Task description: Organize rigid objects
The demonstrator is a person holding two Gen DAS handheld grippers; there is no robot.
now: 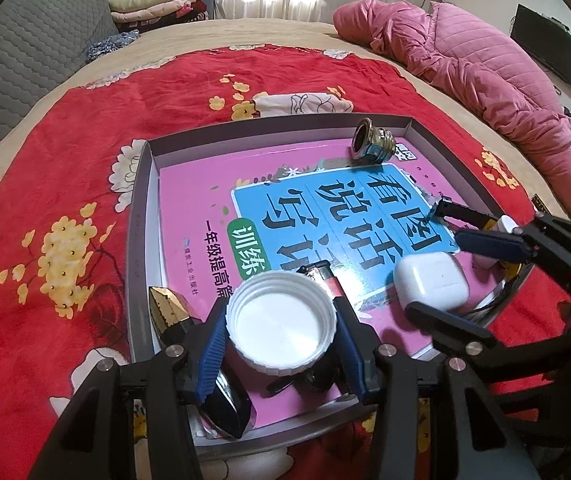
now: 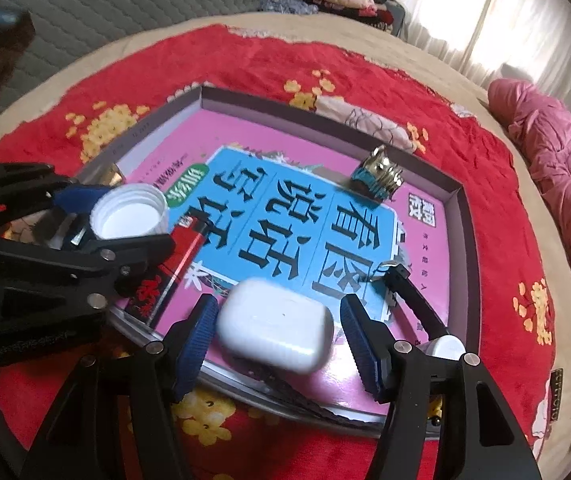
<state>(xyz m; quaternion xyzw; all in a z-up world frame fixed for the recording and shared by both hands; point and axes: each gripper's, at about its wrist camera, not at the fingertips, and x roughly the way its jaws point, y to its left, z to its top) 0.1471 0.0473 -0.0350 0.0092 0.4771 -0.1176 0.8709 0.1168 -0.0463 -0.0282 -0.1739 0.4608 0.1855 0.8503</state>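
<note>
While both claws tilt steeply downward over the shallow grey cardboard box lid (image 1: 143,216) lying on the red flowered blanket (image 1: 65,160) of the bed, each has one object between its blue ribbed pads. The left claw (image 1: 281,320) is part-open and clamped on the round white plastic bottle cap (image 1: 281,316), open side up, with a pad pressing each side of its ribbed rim. Just beyond that cap lies the red lighter (image 2: 183,248), partly hidden under it. Left of the left claw stands a gold and black pointed cap (image 1: 169,306), and beneath its left finger sits a dark glossy object I cannot identify.

The right claw (image 2: 277,334) is spread wide around the white rounded earbud case (image 2: 275,334); a visible gap shows on each side, so the pads do not grip it, and the case looks blurred. To the right of this claw lies a black and white stick-shaped item (image 2: 417,304). Farther ahead of both claws, near the far wall of the lid, rests a shiny threaded metal fitting (image 1: 373,144) on the pink and blue book cover (image 1: 205,200) lining the lid.
</note>
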